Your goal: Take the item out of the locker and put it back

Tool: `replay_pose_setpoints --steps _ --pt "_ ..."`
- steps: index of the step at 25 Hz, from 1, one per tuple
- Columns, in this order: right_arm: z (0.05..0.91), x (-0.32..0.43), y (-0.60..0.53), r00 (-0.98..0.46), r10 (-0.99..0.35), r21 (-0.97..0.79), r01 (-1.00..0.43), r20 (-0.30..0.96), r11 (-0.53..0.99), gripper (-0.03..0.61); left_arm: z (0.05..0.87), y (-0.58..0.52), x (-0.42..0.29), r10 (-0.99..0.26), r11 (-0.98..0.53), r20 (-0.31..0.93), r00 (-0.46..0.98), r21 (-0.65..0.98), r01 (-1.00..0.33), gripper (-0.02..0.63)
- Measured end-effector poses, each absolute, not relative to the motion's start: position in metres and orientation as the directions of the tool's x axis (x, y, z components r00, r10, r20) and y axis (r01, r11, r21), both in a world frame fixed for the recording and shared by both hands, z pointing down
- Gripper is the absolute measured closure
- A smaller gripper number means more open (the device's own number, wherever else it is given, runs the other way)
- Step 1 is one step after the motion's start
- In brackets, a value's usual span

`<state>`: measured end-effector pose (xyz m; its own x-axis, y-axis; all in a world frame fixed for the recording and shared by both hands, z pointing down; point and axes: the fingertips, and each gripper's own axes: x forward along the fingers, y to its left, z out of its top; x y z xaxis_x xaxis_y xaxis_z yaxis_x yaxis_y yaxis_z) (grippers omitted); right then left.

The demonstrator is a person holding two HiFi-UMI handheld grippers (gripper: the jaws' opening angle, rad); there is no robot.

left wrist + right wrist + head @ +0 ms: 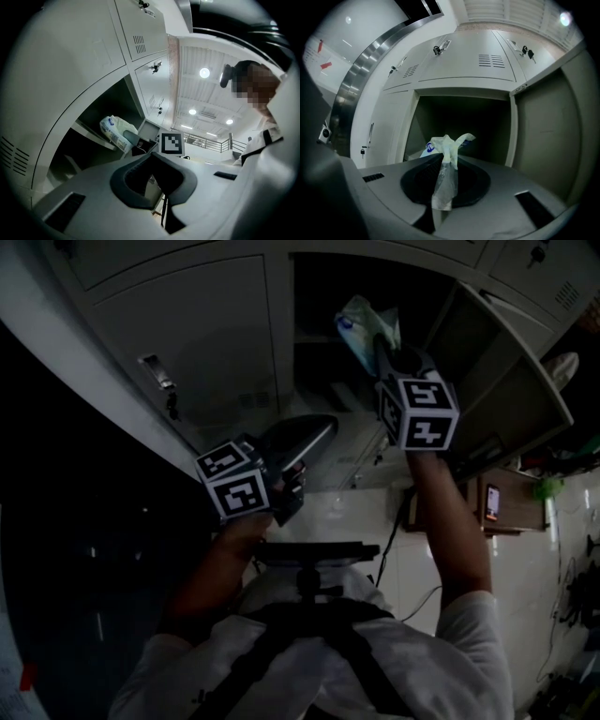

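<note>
Plastic pack (448, 143), blue logo illegible, its knotted top clamped in right hand-held gripper (443, 164)

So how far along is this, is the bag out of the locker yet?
Done: the locker door stands open. In hand: the right gripper is pinched on the knotted top of the plastic bag, which is at the locker's mouth. The left gripper holds nothing. I cannot tell whether the bag is coming out or going back; the job ends with it inside, let go.
</note>
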<state>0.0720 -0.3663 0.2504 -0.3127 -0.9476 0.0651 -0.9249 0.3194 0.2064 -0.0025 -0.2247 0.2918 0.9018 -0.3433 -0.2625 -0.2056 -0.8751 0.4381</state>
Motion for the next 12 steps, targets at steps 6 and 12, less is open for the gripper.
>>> replay_pose_setpoints --steps 6,12 --pt "0.255 0.074 -0.344 -0.322 -0.945 0.187 -0.926 0.063 0.328 0.546 0.299 -0.216 -0.005 -0.341 -0.868 -0.253 0.905 0.454 -0.200 0.615" --pt "0.260 0.080 -0.323 -0.318 -0.946 0.182 -0.929 0.055 0.323 0.548 0.303 -0.207 -0.004 -0.332 -0.865 -0.248 0.910 0.464 -0.189 0.615"
